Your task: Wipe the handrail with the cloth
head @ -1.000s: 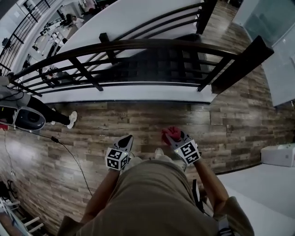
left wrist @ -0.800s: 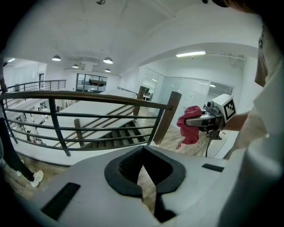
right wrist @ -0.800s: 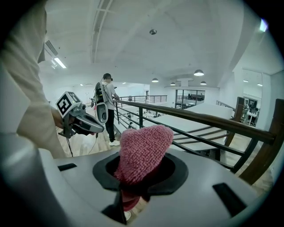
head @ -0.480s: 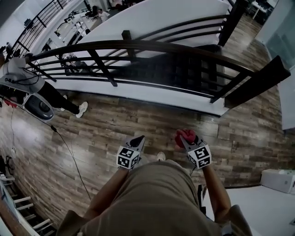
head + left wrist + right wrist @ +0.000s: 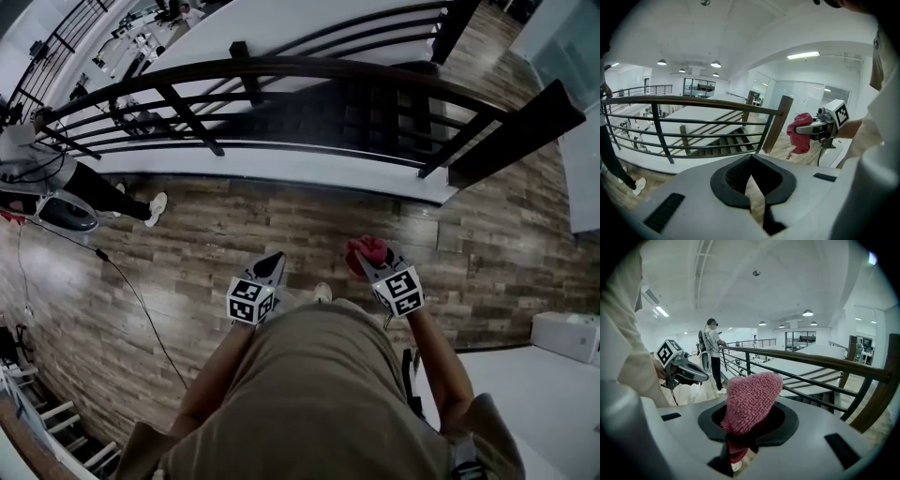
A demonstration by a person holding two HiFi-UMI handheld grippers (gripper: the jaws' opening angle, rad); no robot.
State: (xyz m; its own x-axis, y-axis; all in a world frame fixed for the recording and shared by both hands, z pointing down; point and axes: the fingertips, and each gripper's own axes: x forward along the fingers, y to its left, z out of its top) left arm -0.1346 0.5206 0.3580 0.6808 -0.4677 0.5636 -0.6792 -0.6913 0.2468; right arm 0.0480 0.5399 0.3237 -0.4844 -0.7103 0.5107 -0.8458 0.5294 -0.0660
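The dark wooden handrail (image 5: 281,67) curves across the top of the head view, above black rails and a stairwell. My right gripper (image 5: 372,259) is shut on a pink-red knitted cloth (image 5: 367,251), held over the wood floor well short of the rail. In the right gripper view the cloth (image 5: 751,400) bulges up between the closed jaws, with the handrail (image 5: 812,359) beyond it. My left gripper (image 5: 272,263) is shut and holds nothing. It hangs level with the right one, and its jaws meet in the left gripper view (image 5: 750,177). That view also has the handrail (image 5: 693,101) ahead.
A thick dark end post (image 5: 511,129) closes the railing at the right. A person (image 5: 42,155) stands at the left beside a grey device (image 5: 61,214), from which a black cable (image 5: 136,305) trails over the floor. At the right edge stands a white box (image 5: 567,335).
Both grippers have moved a little forward toward the railing, the cloth still in the right one. The head view has swung, and the person at the left now shows.
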